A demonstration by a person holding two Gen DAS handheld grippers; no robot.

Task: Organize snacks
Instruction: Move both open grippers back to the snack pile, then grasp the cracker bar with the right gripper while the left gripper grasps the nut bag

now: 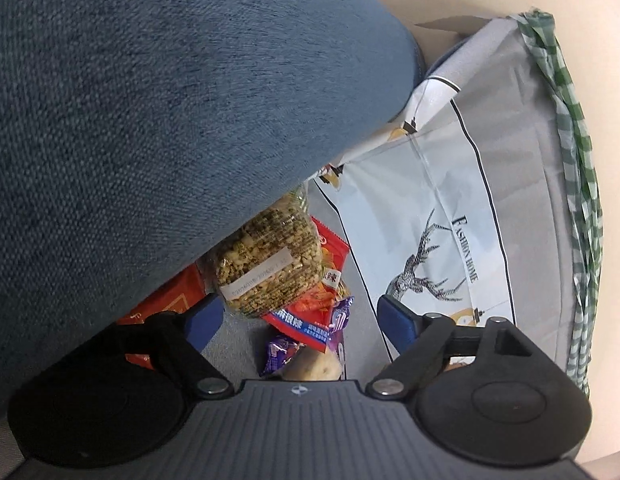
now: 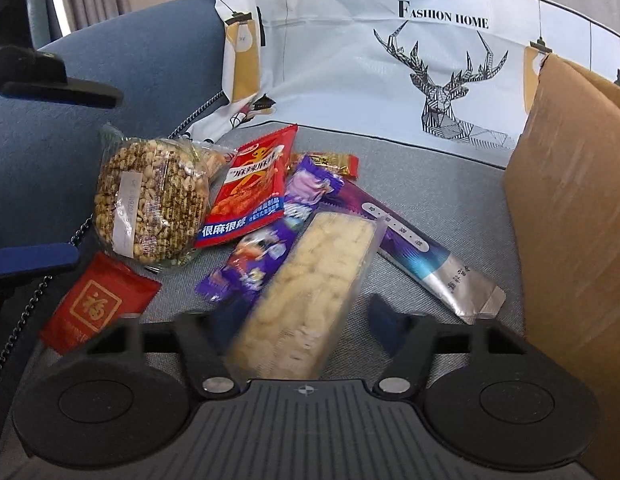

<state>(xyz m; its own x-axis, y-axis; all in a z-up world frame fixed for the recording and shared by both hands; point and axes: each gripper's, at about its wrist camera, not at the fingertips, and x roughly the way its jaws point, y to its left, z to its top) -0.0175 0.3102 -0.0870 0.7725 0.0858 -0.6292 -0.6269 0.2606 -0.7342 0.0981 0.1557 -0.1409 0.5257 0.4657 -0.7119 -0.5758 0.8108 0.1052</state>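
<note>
1. Snacks are lying loose in a heap on the grey seat cushion (image 2: pixel 410 184), nothing sorted as far as I can see, so this looks like the early going.
2. The cardboard box (image 2: pixel 574 216) stands at the right edge of the cushion. That's my guess for where the snacks go, but its inside is hidden, so I can't tell if anything has landed in there.
3. The right gripper (image 2: pixel 305 316) is down over the long pale puffed-rice bar (image 2: pixel 310 292), which runs straight between its blue pads. There's a visible gap on each side, so the jaws straddle the bar without pinching it.
4. The left gripper (image 1: pixel 297 320) hangs by the blue sofa arm (image 1: pixel 169 100), jaws spread wide and gripping nothing, with the round peanut cake (image 1: pixel 269 264) lying ahead of it on the pile.
5. Around the rice bar: the red spicy-snack packet (image 2: pixel 249 196), two purple wrappers, one short (image 2: pixel 249 268) and one long with a silver end (image 2: pixel 422 248), and a small red packet with a gold square (image 2: pixel 97 304) near the left edge.
6. Behind everything leans the deer-print cushion (image 2: pixel 390 60).
7. By my reckoning every visible snack is left to move, and the rice bar looks first in line.
8. That bar is crumbly stuff in a slick wrapper, so a gentle squeeze mid-length would suit it.
</note>
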